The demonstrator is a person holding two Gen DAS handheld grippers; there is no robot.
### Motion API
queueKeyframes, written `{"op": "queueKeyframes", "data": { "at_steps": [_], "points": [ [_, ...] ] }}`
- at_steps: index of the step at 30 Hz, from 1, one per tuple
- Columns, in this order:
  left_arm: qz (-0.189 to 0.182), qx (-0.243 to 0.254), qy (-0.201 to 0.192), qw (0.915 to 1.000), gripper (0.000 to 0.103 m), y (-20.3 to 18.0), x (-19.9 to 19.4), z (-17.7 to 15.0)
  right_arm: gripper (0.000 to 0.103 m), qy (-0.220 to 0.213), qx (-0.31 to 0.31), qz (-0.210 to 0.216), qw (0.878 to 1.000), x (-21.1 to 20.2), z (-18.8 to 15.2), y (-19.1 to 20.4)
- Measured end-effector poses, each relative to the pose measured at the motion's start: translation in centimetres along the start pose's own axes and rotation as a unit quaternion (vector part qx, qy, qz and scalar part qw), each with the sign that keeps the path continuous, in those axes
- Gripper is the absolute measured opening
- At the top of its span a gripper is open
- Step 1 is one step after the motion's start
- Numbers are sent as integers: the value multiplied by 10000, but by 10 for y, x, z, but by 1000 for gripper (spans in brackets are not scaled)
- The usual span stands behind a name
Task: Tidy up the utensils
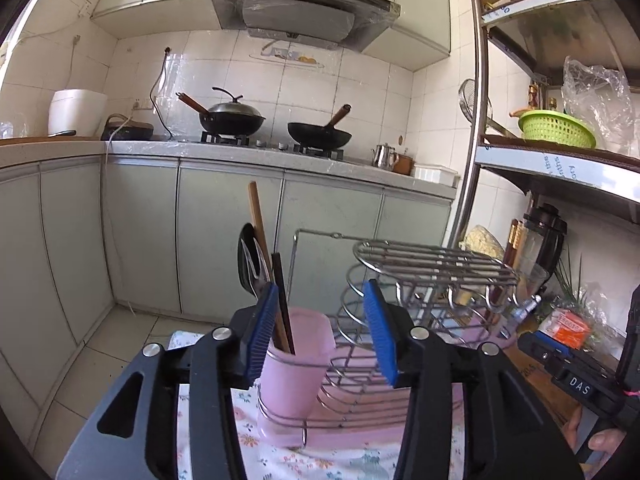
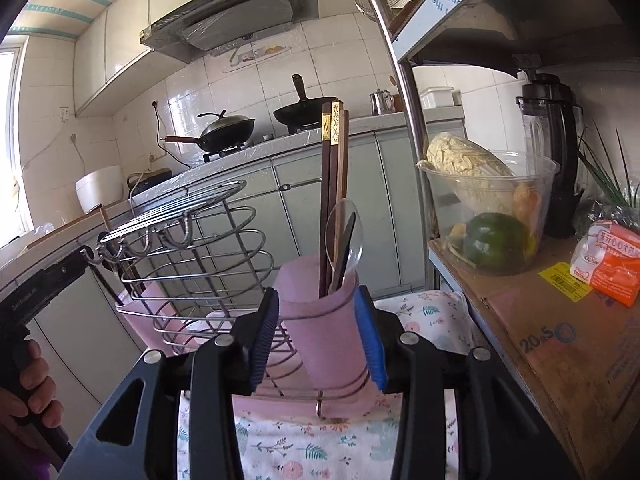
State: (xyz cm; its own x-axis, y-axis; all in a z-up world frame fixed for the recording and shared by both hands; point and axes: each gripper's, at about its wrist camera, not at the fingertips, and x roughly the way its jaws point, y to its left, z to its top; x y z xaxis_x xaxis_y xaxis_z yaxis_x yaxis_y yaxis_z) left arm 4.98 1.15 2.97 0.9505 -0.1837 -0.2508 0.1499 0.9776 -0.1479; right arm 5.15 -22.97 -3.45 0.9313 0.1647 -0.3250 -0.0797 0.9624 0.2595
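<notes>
Seen from the left wrist, a pink cup [image 1: 296, 364] stands in a ring at the near end of a wire dish rack [image 1: 432, 264]. It holds a black spoon [image 1: 247, 264], a fork, a wooden chopstick [image 1: 259, 224] and a dark chopstick. My left gripper [image 1: 320, 336] is open and holds nothing, its left pad next to the cup. In the right wrist view a second pink cup [image 2: 324, 332] holds dark gold-banded chopsticks [image 2: 334, 184] and a clear spoon [image 2: 345, 236]. My right gripper [image 2: 318, 336] is open, its blue pads flanking that cup.
The rack sits on a pink tray over a floral cloth [image 2: 304, 448]. To the right a metal shelf carries a clear bowl of vegetables [image 2: 488, 216], a cardboard box [image 2: 560, 340] and a blender [image 2: 552, 152]. Across the floor, two woks [image 1: 320, 132] stand on the counter stove.
</notes>
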Motion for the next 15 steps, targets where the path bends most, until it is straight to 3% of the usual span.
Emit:
{"op": "queueKeyframes", "data": {
  "at_steps": [15],
  "points": [
    [-148,-326,1144,9928,49,-8,-28,-28,45,608,-133,309,9976,-33,-25,41]
  ]
}}
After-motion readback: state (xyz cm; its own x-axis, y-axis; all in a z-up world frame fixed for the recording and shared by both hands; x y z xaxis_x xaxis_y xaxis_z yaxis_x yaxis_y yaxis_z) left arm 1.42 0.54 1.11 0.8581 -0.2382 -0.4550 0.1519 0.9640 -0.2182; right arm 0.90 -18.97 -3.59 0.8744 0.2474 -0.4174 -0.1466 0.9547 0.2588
